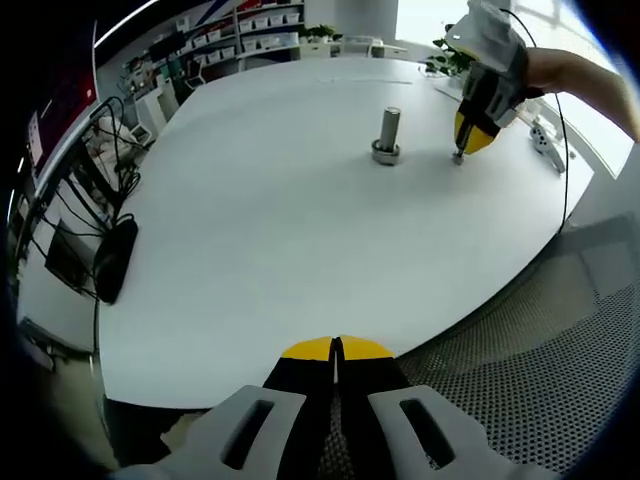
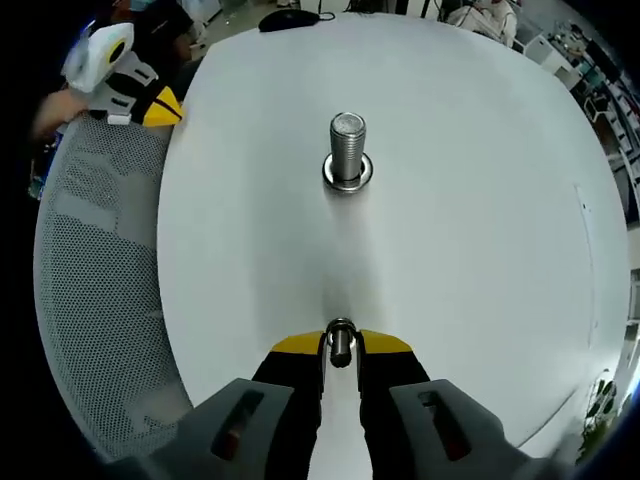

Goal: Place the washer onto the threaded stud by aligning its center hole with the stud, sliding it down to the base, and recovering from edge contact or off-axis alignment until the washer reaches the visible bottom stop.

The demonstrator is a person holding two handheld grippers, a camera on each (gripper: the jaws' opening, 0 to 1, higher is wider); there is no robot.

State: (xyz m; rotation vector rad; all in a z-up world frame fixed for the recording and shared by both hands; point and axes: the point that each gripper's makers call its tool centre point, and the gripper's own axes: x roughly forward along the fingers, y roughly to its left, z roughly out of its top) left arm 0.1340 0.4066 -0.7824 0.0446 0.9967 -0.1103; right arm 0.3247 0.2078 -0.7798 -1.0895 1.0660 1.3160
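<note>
Washer (image 2: pixel 341 343) sat clamped edge-on between the yellow-tipped jaws of the right gripper (image 2: pixel 341 348), seen in the right gripper view as a small grey metal ring held upright just above the white table (image 2: pixel 480 250). Ahead of it, well apart along the line of the jaws, the threaded stud (image 2: pixel 347 145) stood upright on the table, its ridged shaft rising from a wider round base that rested flat on the surface. Nothing was on the shaft.

In the left gripper view the left gripper (image 1: pixel 335 347) hung over the near edge of the table with its two yellow tips pressed together and nothing between them. Farther across the table the stud (image 1: pixel 389 134) stood upright, and just to its right the right gripper (image 1: pixel 461 152) pointed down with its tips close to the surface, a person's hand (image 1: pixel 500 65) holding it from above. A perforated grey chair back (image 1: pixel 560 340) lay beside the table edge, and a black bag (image 1: pixel 112 258) sat near the table's far left rim.
</note>
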